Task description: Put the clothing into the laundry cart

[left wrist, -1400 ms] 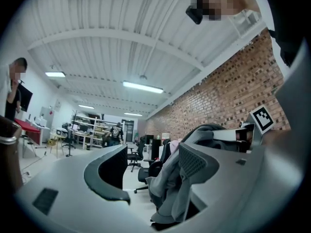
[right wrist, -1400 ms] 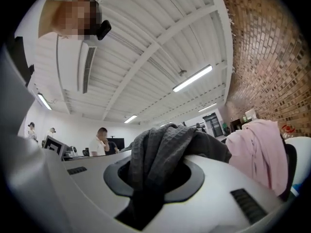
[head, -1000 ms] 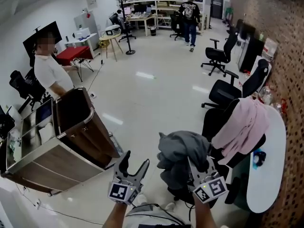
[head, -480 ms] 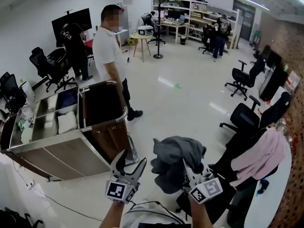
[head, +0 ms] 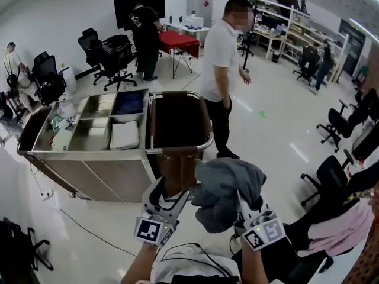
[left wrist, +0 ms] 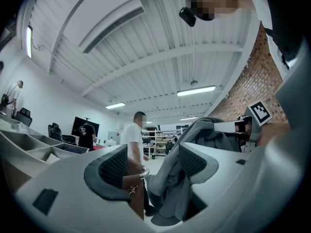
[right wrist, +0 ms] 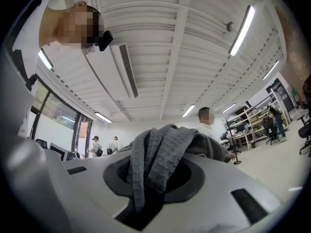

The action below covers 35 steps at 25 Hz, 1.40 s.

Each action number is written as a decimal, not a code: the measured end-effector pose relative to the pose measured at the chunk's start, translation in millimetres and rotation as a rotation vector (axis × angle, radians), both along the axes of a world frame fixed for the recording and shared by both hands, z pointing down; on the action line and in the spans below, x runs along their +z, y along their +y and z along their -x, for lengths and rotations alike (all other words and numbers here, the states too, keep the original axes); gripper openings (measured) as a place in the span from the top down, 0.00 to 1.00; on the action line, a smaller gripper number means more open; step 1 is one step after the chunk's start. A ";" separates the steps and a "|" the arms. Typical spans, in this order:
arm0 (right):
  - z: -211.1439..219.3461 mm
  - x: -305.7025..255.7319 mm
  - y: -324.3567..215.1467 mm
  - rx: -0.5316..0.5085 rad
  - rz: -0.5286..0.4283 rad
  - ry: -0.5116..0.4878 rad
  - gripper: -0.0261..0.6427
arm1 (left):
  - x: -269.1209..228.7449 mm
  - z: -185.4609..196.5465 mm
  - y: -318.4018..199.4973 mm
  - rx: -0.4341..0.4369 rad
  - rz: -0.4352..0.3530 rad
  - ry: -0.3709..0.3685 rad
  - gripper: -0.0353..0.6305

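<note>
1. Grey waffle-knit garment (head: pixel 225 188) hangs in a bunch from the right tool (head: pixel 244 209). Its jaws are pressed together on a fold of the cloth, which spills over both pads in the right gripper view. Carried this high, the bundle probably clears the floor and the cart's rim.
2. The laundry cart (head: pixel 208 136) stands just beyond the garment. Its dark bag compartment (head: pixel 177 120) at the right end is open on top, and trays (head: pixel 98 123) of linen lie to the left. The garment is near the bag's near edge, not yet over it or inside.
3. The left tool (head: pixel 169 197) has its jaws apart with nothing pinched. The cloth hangs just beside its right jaw, seemingly so it can steady or push the bundle.
4. Both tools sit side by side close to the body, pointing away at the cart, roughly level and tipped slightly up.
5. A person in a white shirt (head: pixel 222 52) stands just beyond the cart's far right corner.
</note>
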State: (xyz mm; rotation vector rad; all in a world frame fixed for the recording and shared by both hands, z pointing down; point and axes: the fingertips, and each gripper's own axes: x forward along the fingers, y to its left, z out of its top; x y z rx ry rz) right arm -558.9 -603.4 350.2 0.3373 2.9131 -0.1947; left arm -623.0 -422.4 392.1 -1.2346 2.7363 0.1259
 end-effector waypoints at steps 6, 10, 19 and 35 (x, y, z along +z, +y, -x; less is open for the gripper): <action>62.9 -16.7 35.1 -0.138 -0.017 -0.037 0.79 | 10.2 31.7 35.5 -0.118 0.007 -0.009 0.47; 113.2 -29.8 42.9 -0.208 -0.024 -0.078 0.79 | 11.3 65.7 43.1 -0.185 0.001 0.001 0.47; 225.8 -64.3 47.7 -0.389 0.007 -0.172 0.79 | -16.6 143.6 42.9 -0.344 0.011 -0.047 0.47; 337.6 103.4 79.2 -0.521 -0.267 0.323 0.73 | 23.3 239.6 29.9 -0.352 0.015 0.034 0.47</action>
